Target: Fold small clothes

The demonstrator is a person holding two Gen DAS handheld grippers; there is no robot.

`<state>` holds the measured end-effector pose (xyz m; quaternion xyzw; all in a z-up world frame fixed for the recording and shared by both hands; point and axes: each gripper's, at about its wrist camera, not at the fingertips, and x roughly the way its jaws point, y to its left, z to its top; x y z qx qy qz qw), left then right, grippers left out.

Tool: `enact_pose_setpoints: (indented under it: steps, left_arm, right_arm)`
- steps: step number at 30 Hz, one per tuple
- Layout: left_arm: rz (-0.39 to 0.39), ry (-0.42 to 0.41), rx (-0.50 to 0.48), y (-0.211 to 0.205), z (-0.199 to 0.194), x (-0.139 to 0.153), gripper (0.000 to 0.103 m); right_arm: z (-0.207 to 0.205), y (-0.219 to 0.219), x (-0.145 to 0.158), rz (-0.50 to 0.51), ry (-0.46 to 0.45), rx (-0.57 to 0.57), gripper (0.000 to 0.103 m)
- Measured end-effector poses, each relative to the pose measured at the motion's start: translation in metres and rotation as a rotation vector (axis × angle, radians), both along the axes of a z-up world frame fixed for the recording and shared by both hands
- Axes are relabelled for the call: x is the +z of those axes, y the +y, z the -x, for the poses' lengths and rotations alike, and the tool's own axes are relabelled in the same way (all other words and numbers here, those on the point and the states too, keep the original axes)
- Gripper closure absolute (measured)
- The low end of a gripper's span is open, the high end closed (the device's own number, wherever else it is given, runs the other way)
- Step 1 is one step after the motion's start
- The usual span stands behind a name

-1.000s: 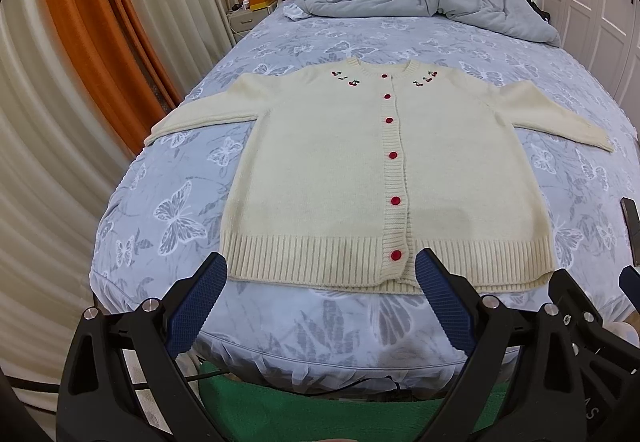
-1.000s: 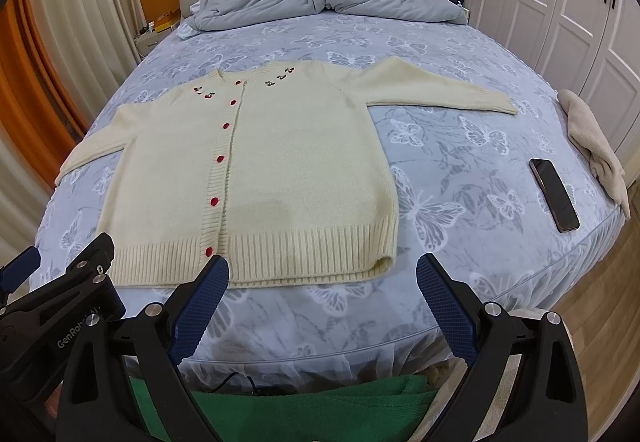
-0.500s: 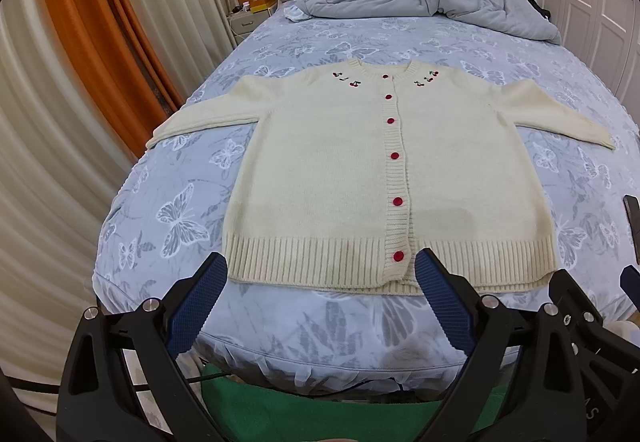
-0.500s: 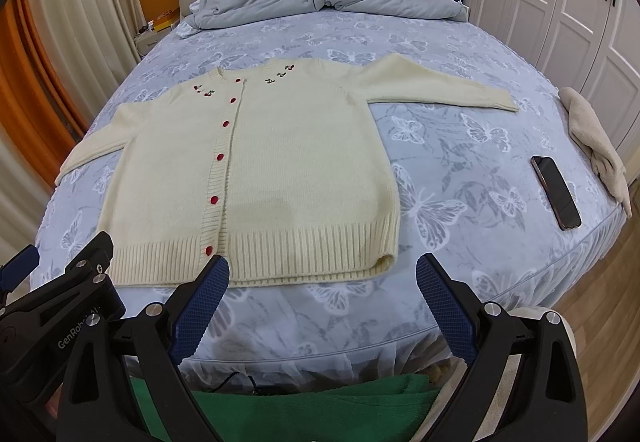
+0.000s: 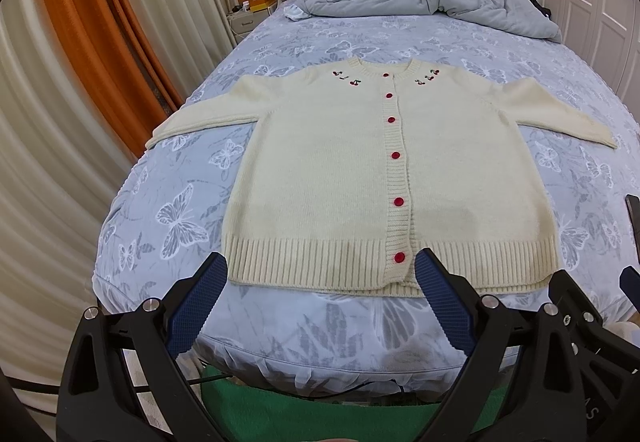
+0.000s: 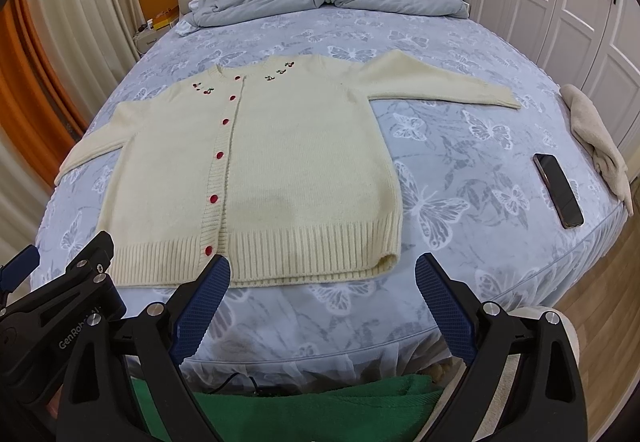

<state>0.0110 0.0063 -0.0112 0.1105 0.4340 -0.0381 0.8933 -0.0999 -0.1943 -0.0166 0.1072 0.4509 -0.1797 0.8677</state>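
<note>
Both jaws gaping wide, holding nothing: left gripper [image 5: 320, 274] and right gripper [image 6: 322, 274] hovering short of the cream cardigan [image 5: 384, 178]; pinching sleeve cuffs first, folding inward.

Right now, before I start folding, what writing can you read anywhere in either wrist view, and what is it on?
"GenRobo" then cut off: white letters on the black body of the left gripper, seen in the right wrist view.
"AS": partial letters on the right gripper body at the edge of the left wrist view, cut off.
The cardigan bears only cherry embroidery, no words.
The phone screen is dark.
</note>
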Motion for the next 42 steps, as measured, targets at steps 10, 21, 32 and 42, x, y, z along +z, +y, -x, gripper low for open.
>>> enact_pose_setpoints:
  steps: [10,21,32,42]
  left_arm:
    - [0.011,0.045,0.002,-0.007,-0.015,-0.016,0.010]
    - [0.194,0.058,0.014,0.011,-0.054,-0.030,0.009]
    - [0.126,0.101,0.018,0.000,-0.094,-0.068,0.009]
    - [0.079,0.123,0.008,-0.005,-0.115,-0.089,0.009]
  right_arm:
    - [-0.018,-0.011,-0.016,-0.060,0.032,0.015,0.010]
    - [-0.099,-0.191,-0.049,-0.247,-0.035,-0.143,0.023]
    - [-0.181,-0.439,-0.118,-0.459,-0.202,-0.577,0.029]
    - [-0.196,-0.495,-0.149,-0.538,-0.315,-0.720,0.095]
